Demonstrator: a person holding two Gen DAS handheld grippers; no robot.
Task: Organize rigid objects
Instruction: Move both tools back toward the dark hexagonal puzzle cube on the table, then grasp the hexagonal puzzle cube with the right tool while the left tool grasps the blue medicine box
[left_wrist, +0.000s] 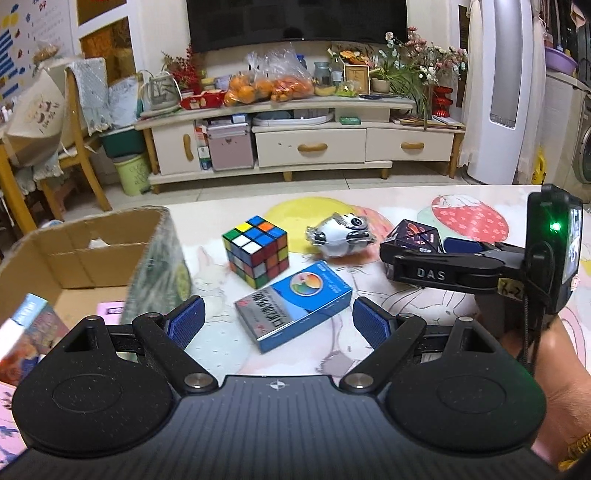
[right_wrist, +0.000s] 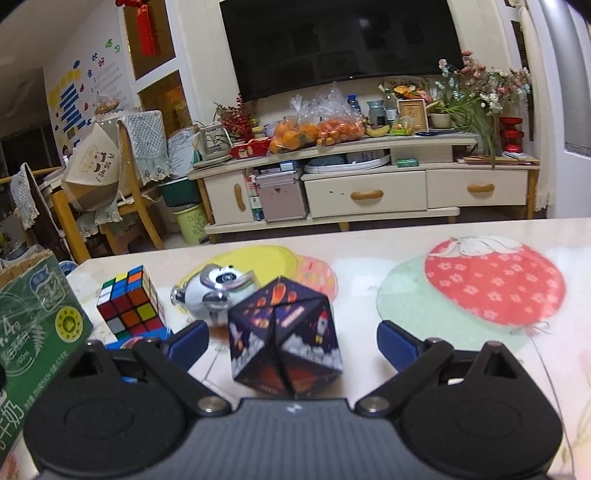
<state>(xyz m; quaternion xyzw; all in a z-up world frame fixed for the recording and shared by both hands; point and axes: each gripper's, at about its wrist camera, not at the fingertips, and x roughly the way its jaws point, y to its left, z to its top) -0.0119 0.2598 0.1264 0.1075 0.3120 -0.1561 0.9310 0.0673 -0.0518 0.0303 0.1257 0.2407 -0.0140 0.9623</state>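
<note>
Cardboard forms the open box (left_wrist: 85, 254) seen at the left of the left wrist view, with a few packets already lying inside; the left gripper (left_wrist: 277, 326) is held with its blue pads wide apart and empty, just above the table (left_wrist: 406, 314); a blue carton (left_wrist: 295, 308) lies flat between and just beyond the pads; a colour cube (left_wrist: 256, 249) stands behind it, a silver-white toy (left_wrist: 341, 236) to the right of that; the right gripper (left_wrist: 424, 258) is seen side-on at the dark folding cube (left_wrist: 415, 230).

In the right wrist view the right gripper (right_wrist: 291, 343) is shown spread, pads on either side of the folding cube (right_wrist: 284, 336) and touching neither face; the cube stands on the table (right_wrist: 369, 332), just in front of the toy (right_wrist: 214, 295); the colour cube (right_wrist: 129, 306) and the box (right_wrist: 40, 317) lie to the left.

Risk, as judged: the folding cube is faceted and appears hinged, so a pinch across slanted faces could make it twist, unfold or slip out; the toy close behind could be knocked by the far pad.
</note>
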